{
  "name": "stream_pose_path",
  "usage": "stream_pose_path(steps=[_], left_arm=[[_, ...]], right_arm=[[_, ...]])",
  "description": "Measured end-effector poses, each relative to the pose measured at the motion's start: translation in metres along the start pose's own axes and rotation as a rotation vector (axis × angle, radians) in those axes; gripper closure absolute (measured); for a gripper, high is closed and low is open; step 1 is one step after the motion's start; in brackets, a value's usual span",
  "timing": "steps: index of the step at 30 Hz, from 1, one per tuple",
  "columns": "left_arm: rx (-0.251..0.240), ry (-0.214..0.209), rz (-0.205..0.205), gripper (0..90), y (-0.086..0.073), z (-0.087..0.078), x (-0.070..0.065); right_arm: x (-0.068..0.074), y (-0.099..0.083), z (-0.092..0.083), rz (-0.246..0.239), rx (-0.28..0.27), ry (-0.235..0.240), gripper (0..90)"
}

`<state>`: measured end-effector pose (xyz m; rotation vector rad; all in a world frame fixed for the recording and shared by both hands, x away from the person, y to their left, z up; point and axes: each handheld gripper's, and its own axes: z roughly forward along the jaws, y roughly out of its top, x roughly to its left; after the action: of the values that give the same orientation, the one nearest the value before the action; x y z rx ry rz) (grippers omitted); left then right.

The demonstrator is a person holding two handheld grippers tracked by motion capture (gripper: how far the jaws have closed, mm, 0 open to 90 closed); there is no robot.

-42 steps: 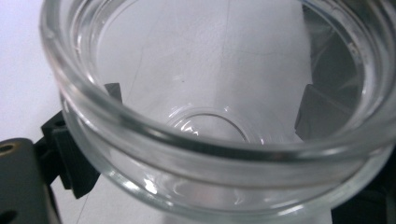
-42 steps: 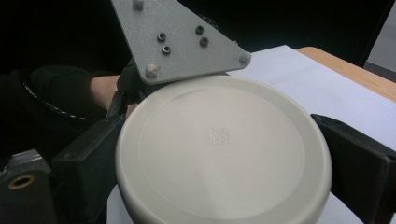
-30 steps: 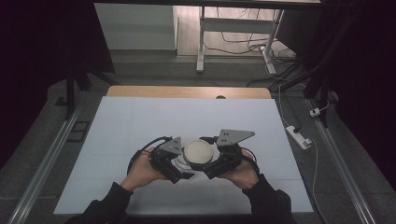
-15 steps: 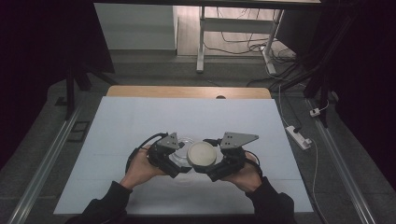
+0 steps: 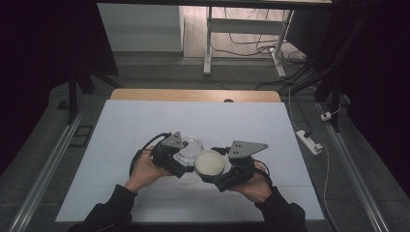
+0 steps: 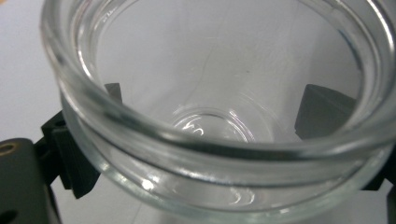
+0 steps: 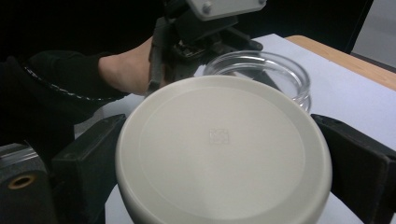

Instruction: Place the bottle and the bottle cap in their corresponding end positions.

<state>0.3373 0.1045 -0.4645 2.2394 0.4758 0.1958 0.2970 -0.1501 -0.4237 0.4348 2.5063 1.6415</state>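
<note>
Right gripper view: right tool (image 7: 224, 154) clamped on cream lid (image 7: 223, 149), small unreadable square embossed mark (image 7: 219, 136).

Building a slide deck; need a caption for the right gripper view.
Right gripper clamps a cream round lid beside the open glass jar gripped by the left gripper.

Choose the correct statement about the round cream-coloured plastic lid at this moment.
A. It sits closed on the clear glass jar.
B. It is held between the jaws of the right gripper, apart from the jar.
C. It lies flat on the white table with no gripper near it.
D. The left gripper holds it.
B: the round cream-coloured plastic lid sits between the right gripper's black jaws, while the clear glass jar stands open in the left gripper.
</note>
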Motion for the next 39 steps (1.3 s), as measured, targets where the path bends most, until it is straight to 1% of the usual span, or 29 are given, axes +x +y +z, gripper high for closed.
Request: stream_pose_path(steps=[11, 17, 19, 20, 23, 25, 29, 34, 39], left_arm=[[-0.002, 0.044, -0.039, 7.5, -0.001, 0.004, 0.015], [-0.007, 0.063, -0.057, 7.5, -0.001, 0.007, 0.022], [-0.011, 0.069, -0.06, 7.5, 0.0, 0.008, 0.025], [-0.02, 0.074, -0.068, 7.5, 0.001, 0.01, 0.027], [-0.026, 0.08, -0.071, 7.5, 0.003, 0.011, 0.029], [-0.027, 0.084, -0.071, 7.5, 0.005, 0.012, 0.032], [-0.036, 0.095, -0.071, 7.5, 0.01, 0.016, 0.039], [-0.043, 0.104, -0.076, 7.5, 0.012, 0.02, 0.045], [-0.039, 0.115, -0.08, 7.5, 0.012, 0.026, 0.053]], right_arm=[[0.007, -0.006, 0.002, -0.004, 0.009, 0.001, 7.7], [0.01, -0.013, 0.004, 0.003, 0.019, -0.008, 7.7], [0.011, -0.017, 0.006, 0.009, 0.031, -0.011, 7.7], [0.011, -0.018, 0.006, 0.008, 0.036, -0.01, 7.7], [0.012, -0.021, 0.008, 0.012, 0.038, -0.008, 7.7], [0.015, -0.025, 0.011, 0.006, 0.051, -0.011, 7.7], [0.016, -0.031, 0.017, 0.009, 0.065, -0.009, 7.7], [0.016, -0.037, 0.022, 0.012, 0.079, -0.011, 7.6], [0.015, -0.044, 0.027, 0.017, 0.084, -0.018, 7.6]])
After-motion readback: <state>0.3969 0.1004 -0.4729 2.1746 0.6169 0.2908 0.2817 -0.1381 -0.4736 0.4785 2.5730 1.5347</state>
